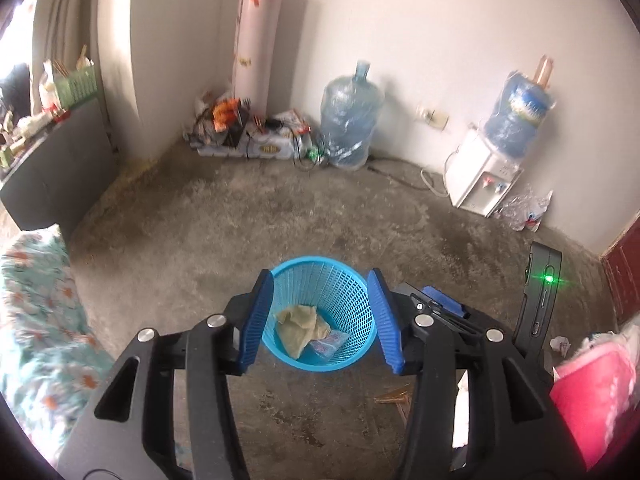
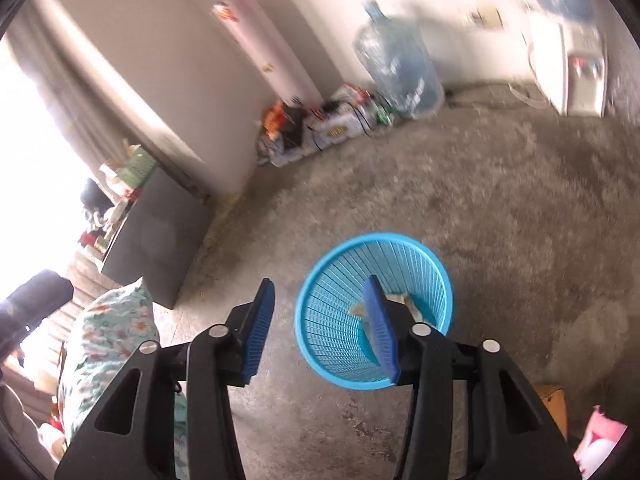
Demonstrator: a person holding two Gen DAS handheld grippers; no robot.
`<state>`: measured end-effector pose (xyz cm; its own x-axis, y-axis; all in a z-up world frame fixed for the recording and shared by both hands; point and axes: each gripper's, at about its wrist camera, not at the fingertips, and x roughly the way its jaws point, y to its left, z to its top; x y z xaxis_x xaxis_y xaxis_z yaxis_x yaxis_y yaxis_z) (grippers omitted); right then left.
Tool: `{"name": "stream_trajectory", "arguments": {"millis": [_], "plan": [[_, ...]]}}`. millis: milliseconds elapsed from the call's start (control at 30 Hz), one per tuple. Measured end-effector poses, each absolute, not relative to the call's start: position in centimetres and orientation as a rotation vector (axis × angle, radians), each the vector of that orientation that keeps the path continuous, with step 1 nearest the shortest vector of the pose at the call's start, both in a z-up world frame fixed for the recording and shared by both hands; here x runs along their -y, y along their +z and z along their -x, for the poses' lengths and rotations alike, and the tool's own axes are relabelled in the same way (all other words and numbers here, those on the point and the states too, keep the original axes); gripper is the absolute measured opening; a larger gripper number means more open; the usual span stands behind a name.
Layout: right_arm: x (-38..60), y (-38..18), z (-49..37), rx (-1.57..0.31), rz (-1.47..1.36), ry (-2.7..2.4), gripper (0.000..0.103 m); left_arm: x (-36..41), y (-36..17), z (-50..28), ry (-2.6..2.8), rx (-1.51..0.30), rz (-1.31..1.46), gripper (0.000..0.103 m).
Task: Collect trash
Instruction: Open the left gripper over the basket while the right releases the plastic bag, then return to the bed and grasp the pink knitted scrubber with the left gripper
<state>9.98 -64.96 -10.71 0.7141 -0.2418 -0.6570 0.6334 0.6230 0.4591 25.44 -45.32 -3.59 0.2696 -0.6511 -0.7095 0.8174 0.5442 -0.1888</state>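
I see a bare concrete floor (image 1: 200, 220), stained. On it: blue mesh basket (image 1: 320, 356); large water bottle (image 1: 352, 120) by the wall; white dispenser (image 1: 480, 180); cluttered packages (image 1: 248, 136) in the corner; a crumpled wrapper (image 1: 560, 346) at right.

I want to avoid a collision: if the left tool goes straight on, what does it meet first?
Probably the blue plastic mesh basket, entering onto the crumpled beige paper inside; the left tool is open and empty.
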Motion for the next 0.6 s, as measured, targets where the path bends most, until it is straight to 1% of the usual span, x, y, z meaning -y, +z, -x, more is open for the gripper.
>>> {"name": "stream_trajectory", "arguments": {"millis": [100,133,200,267,367,433,533,600], "plan": [[61.5,-6.4,-8.9,-0.538,-0.631,-0.514,0.064,39.9,0.2,-23.8,-1.007,-0.745,-0.188,0.059],[60.4,-5.1,-8.6,-0.525,-0.597,-0.507,0.067,38.3,1.3,-23.3,-1.004,-0.72,-0.181,0.061],[58.1,-2.6,-8.0,-0.5,-0.525,-0.484,0.077,34.5,3.2,-22.0,-0.992,-0.677,-0.165,0.064],[55.6,-0.4,-7.4,-0.47,-0.458,-0.467,0.084,31.0,4.8,-21.1,-0.979,-0.653,-0.142,0.065],[52.1,2.1,-6.7,-0.436,-0.381,-0.417,0.092,25.5,6.9,-19.5,-0.936,-0.601,-0.113,0.066],[49.7,3.2,-6.6,-0.42,-0.329,-0.387,0.093,22.3,8.0,-18.5,-0.904,-0.568,-0.097,0.066],[45.8,4.1,-7.1,-0.429,-0.212,-0.371,0.093,18.0,9.2,-17.4,-0.862,-0.567,-0.071,0.066],[43.6,4.5,-7.2,-0.436,-0.182,-0.323,0.093,15.0,9.9,-16.8,-0.822,-0.563,-0.038,0.066]]}}
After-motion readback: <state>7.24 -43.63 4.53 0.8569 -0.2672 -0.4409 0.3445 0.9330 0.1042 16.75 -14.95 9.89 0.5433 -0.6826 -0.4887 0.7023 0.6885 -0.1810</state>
